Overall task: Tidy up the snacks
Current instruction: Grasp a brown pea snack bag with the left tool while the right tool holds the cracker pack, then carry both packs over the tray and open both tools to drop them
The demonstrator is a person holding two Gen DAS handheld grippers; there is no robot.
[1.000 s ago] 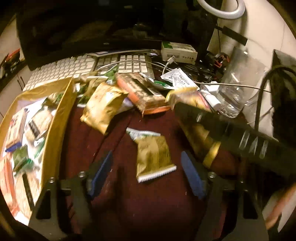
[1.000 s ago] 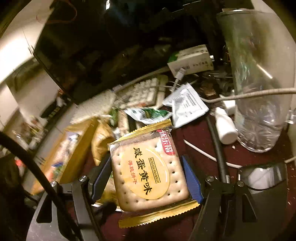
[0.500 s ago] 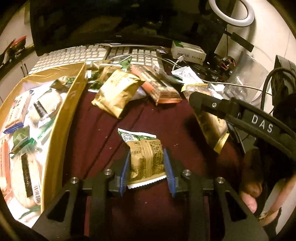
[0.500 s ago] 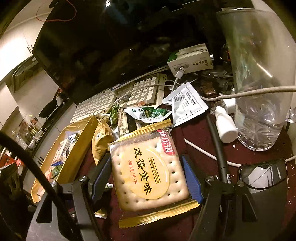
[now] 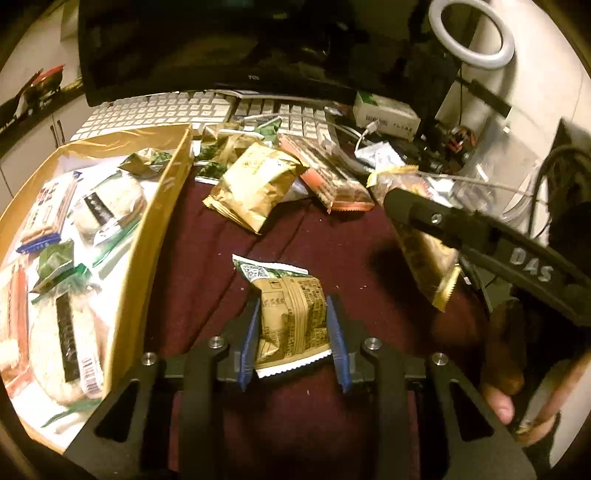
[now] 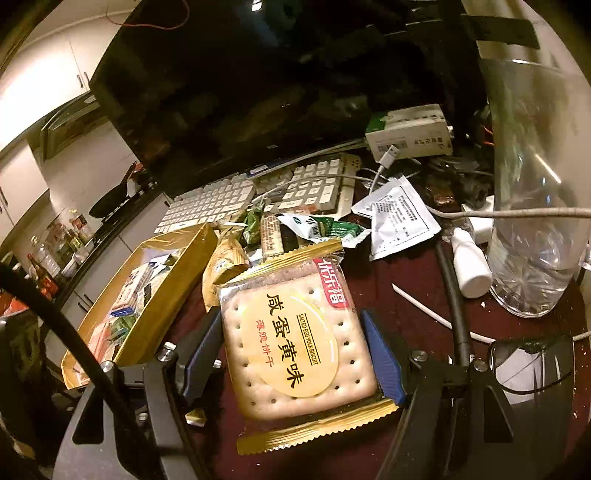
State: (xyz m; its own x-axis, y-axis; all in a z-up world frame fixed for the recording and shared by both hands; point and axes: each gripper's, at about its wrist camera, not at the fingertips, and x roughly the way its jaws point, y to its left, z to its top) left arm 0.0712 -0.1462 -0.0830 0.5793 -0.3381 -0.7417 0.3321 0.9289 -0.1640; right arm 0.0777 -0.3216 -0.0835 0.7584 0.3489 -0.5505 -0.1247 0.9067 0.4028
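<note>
Left wrist view: the left gripper [image 5: 293,338], jaws just closing, pinches the tan snack packet [image 5: 291,317] at lower centre, long axis along the fingers; the gold tray [image 5: 162,206] lies left, nearer this hand; the right gripper [image 6: 291,354] clasps the biscuit pack [image 6: 295,339]

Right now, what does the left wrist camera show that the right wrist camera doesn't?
Only the left wrist view shows the left gripper, whose jaws have just been closing on a small tan snack packet, plus a white ring light and a person's fingers.

Only the right wrist view shows the right gripper holding a salted egg yolk biscuit pack, a clear glass and a small white bottle.

Both show the gold tray, the white keyboard and the dark monitor.
</note>
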